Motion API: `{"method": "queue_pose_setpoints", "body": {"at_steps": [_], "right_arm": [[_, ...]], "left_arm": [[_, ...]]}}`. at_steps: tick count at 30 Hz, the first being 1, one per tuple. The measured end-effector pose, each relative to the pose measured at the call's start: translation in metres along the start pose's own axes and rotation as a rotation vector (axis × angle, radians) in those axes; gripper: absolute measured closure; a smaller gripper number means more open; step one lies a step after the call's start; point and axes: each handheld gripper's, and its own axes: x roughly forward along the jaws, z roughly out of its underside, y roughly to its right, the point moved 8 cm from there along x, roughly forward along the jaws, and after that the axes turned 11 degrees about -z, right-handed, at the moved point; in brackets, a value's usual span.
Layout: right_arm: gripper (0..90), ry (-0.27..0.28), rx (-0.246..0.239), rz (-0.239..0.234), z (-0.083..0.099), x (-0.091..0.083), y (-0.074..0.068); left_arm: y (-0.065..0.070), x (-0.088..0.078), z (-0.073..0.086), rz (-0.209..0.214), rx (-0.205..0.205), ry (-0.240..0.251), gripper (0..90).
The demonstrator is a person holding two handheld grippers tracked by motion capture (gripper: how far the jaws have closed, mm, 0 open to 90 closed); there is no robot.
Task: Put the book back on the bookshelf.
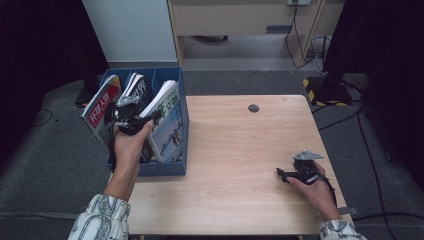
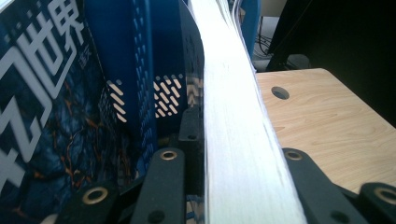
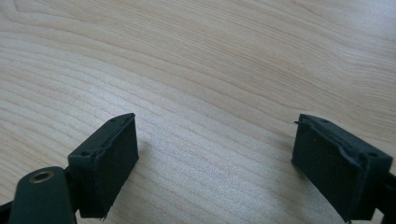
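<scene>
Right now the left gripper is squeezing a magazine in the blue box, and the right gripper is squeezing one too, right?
Not quite. The right gripper holds nothing: the right gripper view shows its jaws open over the bare table. The left gripper does squeeze a magazine in the blue box.

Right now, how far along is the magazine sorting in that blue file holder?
Done: two magazines stand in the left and middle slots of the blue file holder. In hand: the left gripper is clamped on the thick magazine at the right slot, tilted and not fully seated. Left: seat it and let go. The right gripper rests open and empty on the table.
</scene>
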Motion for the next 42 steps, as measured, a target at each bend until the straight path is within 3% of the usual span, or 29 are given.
{"method": "queue_pose_setpoints", "body": {"at_steps": [18,28,34,42], "right_arm": [[13.7,0.0,-0.001,0.0,0.0,0.0,0.0],[13.2,0.0,-0.001,-0.002,0.0,0.001,0.0],[12.9,0.0,0.002,-0.004,0.0,0.001,-0.001],[12.9,0.001,0.004,-0.003,0.0,0.001,-0.001]], "left_arm": [[-0.006,-0.005,0.006,0.018,0.012,-0.041,71.5],[-0.005,-0.004,-0.003,0.027,0.028,-0.077,66.9],[-0.007,0.0,-0.011,0.037,0.004,-0.088,64.4],[-0.007,0.001,-0.016,0.035,0.013,-0.101,64.0]]}}
